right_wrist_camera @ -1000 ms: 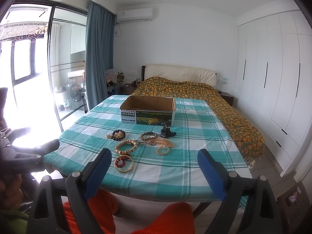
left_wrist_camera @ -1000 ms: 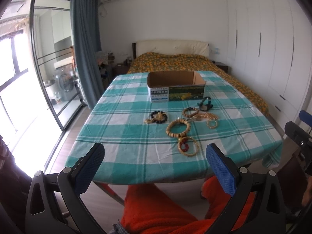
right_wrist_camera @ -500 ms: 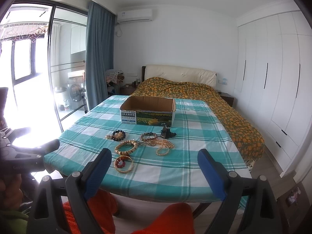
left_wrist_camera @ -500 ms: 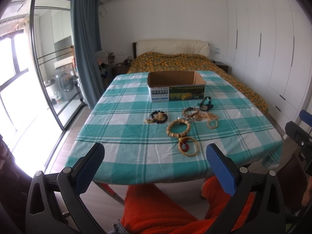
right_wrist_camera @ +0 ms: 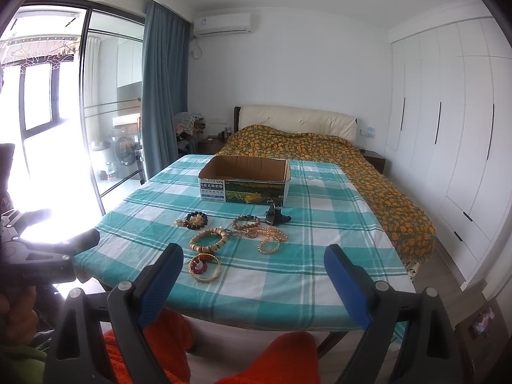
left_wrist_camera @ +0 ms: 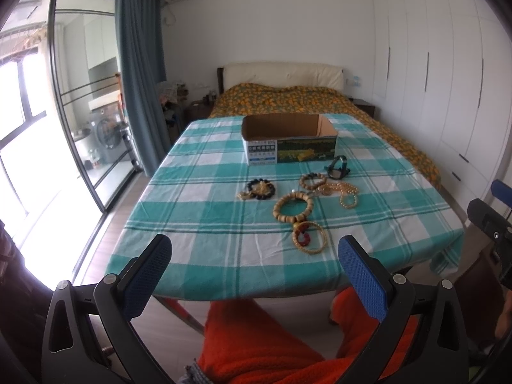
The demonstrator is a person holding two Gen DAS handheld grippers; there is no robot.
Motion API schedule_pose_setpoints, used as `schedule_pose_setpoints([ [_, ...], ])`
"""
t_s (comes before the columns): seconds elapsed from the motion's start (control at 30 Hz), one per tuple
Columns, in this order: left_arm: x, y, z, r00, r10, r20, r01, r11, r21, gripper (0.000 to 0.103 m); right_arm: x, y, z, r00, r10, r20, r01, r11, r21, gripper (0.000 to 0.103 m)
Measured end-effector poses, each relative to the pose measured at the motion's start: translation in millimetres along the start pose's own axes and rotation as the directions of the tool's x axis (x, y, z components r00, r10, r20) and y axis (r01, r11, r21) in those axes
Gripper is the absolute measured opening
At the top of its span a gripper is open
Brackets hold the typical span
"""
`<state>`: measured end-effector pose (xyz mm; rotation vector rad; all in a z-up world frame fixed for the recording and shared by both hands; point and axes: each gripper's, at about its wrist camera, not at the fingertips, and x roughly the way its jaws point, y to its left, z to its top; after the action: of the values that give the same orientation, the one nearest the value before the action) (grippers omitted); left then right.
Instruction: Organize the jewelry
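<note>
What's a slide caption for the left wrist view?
Open left gripper facing beaded bracelets before a cardboard box.

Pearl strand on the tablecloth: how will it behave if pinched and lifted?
Likely floppy: the pearl strand lies in loose curves, so it would probably drape from a single pinch. It may drag a neighbor, since it seems to overlap the brown bead bracelet. The small round beads look smooth and could slip between pads.

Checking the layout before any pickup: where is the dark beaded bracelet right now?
In both views the dark beaded bracelet lies on the checked tablecloth, leftmost of the jewelry, in front of the cardboard box.
</note>
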<state>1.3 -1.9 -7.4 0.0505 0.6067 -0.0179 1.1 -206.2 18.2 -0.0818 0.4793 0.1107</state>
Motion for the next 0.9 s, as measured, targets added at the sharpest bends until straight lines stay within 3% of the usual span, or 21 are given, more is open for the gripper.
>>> schedule_pose_setpoints([
  [0.9, 16.3, 15.7, 0.8, 0.999, -0.030, -0.040, 0.028, 0.999, -0.045, 0.103, 7.1, -1.9, -2.5, 1.000, 0.009, -0.001, -0.009, 1.000, 0.008, 0.092],
])
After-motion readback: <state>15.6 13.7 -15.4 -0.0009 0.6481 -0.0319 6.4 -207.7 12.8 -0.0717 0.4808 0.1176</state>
